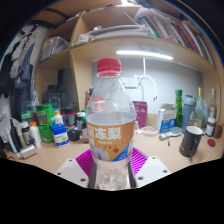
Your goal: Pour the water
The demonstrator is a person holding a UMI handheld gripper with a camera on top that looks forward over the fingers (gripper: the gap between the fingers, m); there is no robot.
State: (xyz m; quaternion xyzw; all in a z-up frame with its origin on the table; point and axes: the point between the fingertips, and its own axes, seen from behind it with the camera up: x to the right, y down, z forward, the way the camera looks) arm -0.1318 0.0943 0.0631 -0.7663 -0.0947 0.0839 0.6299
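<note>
- Bottle [110, 125] with a red cap and an orange label fills the centre of the frame; we hold it upright.
- Fingers [110, 165] are clamped on its lower body, purple pads [83, 160] pressing both sides.
- Black cup [191, 141] stands on the bench [165, 150] at right.

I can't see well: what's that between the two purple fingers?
A clear bottle with a red cap stands between the gripper's fingers, shown in the gripper view.
</note>
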